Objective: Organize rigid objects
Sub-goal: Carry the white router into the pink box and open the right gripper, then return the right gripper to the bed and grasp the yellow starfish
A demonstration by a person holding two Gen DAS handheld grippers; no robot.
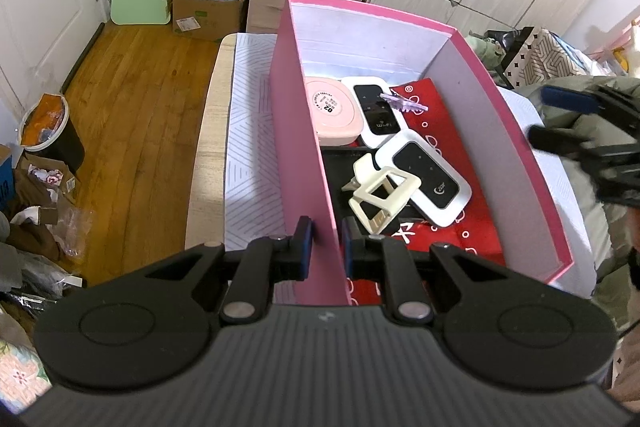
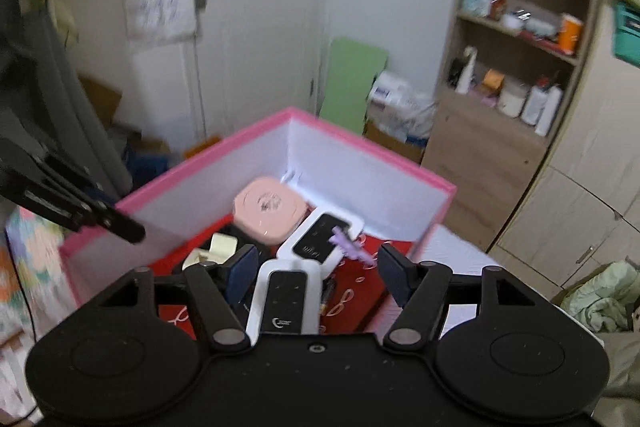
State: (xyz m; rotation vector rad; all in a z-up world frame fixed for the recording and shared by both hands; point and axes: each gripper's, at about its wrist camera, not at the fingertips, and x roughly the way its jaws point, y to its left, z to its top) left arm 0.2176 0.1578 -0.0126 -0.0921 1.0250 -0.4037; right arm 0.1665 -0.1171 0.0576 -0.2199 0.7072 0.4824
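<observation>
left claw: your left gripper [image 1: 325, 243] is clamped tight on the near wall of the pink box [image 1: 308, 163], one pad outside, one inside.
right claw: your right gripper [image 2: 318, 269] has its jaws spread wide, nothing gripped; it hangs over the box's near side.
near, under right claw: white router [image 2: 286, 301] lies between the blue pads [image 2: 394, 277], touching neither as far as I can tell.
left view only: cream phone stand [image 1: 380, 197] shows whole, leaning on that router [image 1: 424, 179]; red sheet [image 1: 476, 231] lines the floor of the box; your right gripper [image 1: 560, 123] sits off the right wall.
right view only: stand is mostly hidden behind the left pad [image 2: 240, 273]; your left gripper [image 2: 116, 223] shows on the rim [image 2: 192, 163].
mid: second router [image 1: 374, 115] with a purple clip [image 1: 404, 103] on it.
far: pink round case [image 1: 332, 113] touches the second router, near the back corner.
beyond: shelf unit [image 2: 516, 75], blurred.
</observation>
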